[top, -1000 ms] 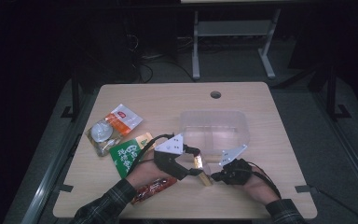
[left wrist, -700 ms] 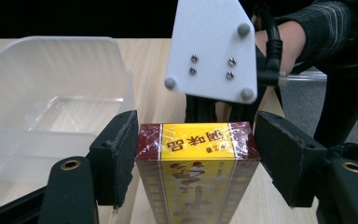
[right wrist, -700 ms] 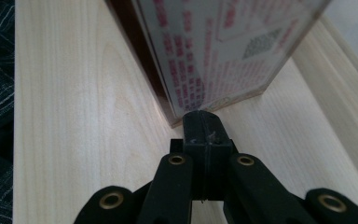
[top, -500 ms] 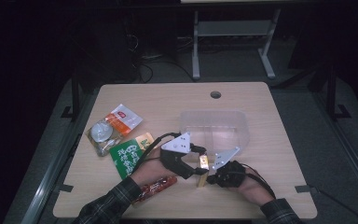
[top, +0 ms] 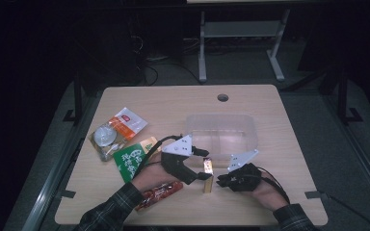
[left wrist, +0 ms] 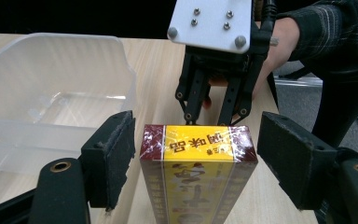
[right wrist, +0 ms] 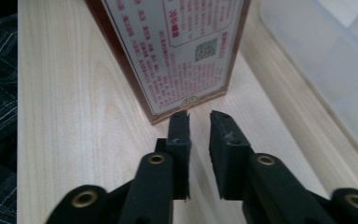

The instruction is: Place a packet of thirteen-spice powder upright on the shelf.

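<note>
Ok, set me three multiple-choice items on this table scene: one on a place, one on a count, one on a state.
1. Where does the yellow seasoning box stand?
A. inside the clear plastic bin
B. on the table, between the two hand-held grippers
C. on the green packet

2. How many snack items lie in the cluster at the table's left, behind the person's left hand?
A. one
B. three
C. six

3. How are the pads of the left hand-held gripper set against the box?
A. apart from both its sides
C. pressed on its sides
B. shut under it

Answers: 1 B, the high view shows it upright on bare wood in front of the bin. 2 B, an orange packet, a clear round pack and the green packet. 3 A, the left gripper view shows gaps on both sides.
</note>
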Tool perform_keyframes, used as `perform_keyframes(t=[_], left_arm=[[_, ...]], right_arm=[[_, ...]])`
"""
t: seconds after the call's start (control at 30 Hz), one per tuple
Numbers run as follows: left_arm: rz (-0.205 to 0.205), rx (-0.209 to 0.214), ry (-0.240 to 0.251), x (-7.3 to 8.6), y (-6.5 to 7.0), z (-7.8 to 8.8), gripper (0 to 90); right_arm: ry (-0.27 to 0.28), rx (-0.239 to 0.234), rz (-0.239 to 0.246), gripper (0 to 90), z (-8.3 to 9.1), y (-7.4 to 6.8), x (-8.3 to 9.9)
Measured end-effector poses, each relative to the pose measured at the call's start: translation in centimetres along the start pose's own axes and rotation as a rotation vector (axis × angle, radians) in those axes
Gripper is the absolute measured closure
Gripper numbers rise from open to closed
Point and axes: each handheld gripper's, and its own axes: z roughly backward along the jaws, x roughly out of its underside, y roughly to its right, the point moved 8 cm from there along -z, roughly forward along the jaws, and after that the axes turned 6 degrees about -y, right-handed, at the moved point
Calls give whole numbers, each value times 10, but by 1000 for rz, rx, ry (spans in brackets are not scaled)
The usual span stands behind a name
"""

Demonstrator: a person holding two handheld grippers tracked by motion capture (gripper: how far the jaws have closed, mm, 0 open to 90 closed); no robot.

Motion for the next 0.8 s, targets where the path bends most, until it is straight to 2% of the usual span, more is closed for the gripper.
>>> perform_keyframes(t=[0.03, 0.07, 0.13, 0.2, 0.23, 0.3, 0.47, 0.53, 0.8], left_arm=[[0, -4, -1, 0, 0, 1, 261], [0, -4, -1, 0, 0, 1, 256], [3, -4, 0, 1, 1, 6, 249], [7, -7, 1, 2, 2, 9, 242], [17, -10, -1, 5, 2, 14, 237], [27, -19, -2, 11, 1, 20, 232], [55, -57, -27, 26, -3, 30, 229], [87, -77, -46, 41, -6, 35, 228], [143, -128, -98, 72, -3, 50, 216]], right_arm=[[3, -1, -12, 721, 1, 0, 0], [4, 7, 1, 695, 2, 1, 1], [18, -6, -28, 648, 6, 0, 1], [23, -2, -23, 630, 8, 2, 1], [30, -2, -40, 588, 11, 3, 4], [32, 0, -45, 566, 14, 5, 6], [40, 2, -49, 523, 19, 7, 10], [48, 9, -44, 494, 22, 8, 11], [59, -3, -33, 465, 24, 9, 10]])
